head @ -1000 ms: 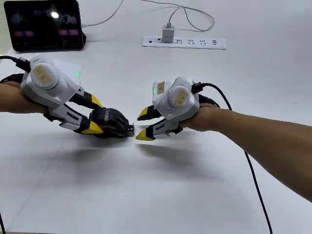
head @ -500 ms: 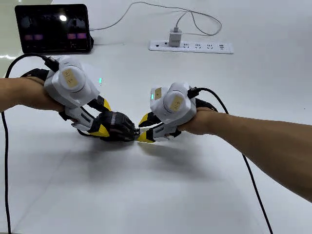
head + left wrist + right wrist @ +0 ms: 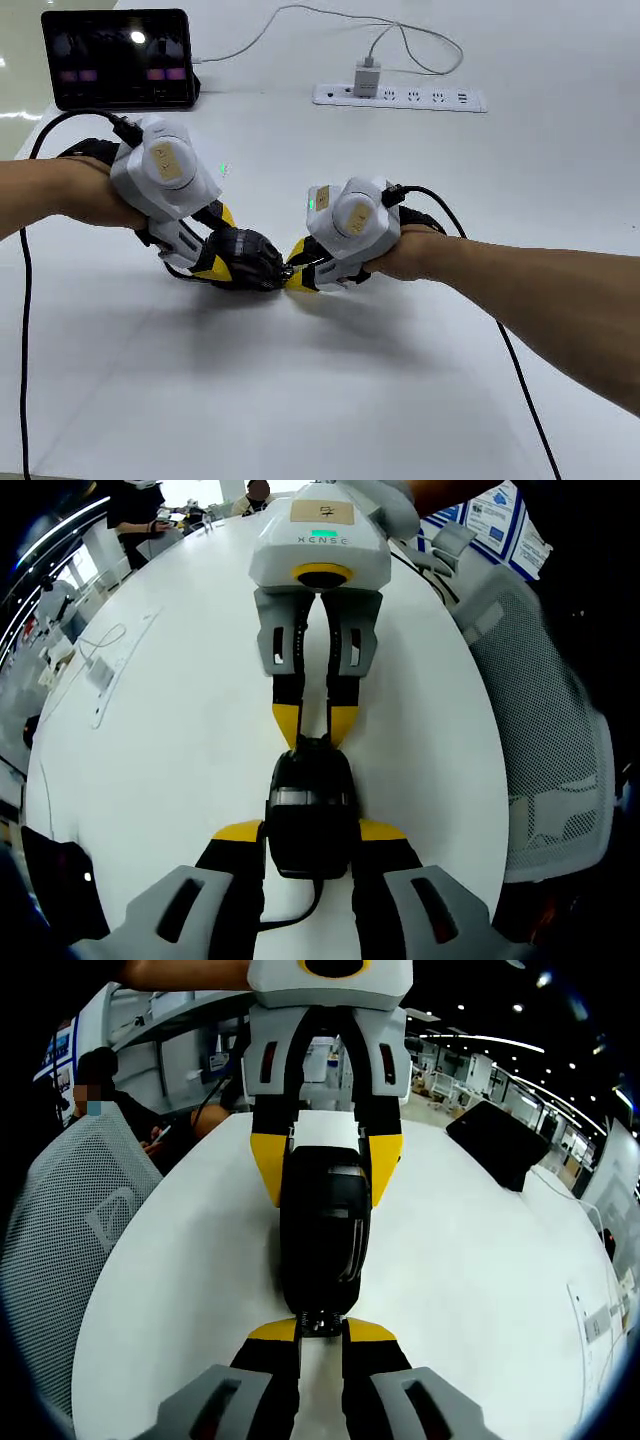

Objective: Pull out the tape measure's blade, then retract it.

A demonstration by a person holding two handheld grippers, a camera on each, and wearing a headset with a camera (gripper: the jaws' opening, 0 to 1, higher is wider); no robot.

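Observation:
A black tape measure (image 3: 252, 260) rests on the white table (image 3: 330, 400), and my left gripper (image 3: 222, 244) is shut on its body from the left. In the left gripper view the case (image 3: 312, 802) sits between my yellow-tipped jaws (image 3: 312, 832). My right gripper (image 3: 295, 266) meets it from the right, its jaws closed on the blade's end hook (image 3: 322, 1322) at the front of the case (image 3: 322, 1222). In the left gripper view, the right gripper (image 3: 315, 725) pinches the case's nose. No blade shows outside the case.
A dark tablet (image 3: 120, 58) stands at the back left. A white power strip (image 3: 400, 97) with a charger and cables lies at the back. A black cable (image 3: 520, 370) trails along the right forearm. A mesh chair (image 3: 540, 710) stands beyond the table edge.
The right gripper, open and a little right of the tape measure a second ago, has moved left and closed on the blade's hook. The left gripper kept hold of the case.

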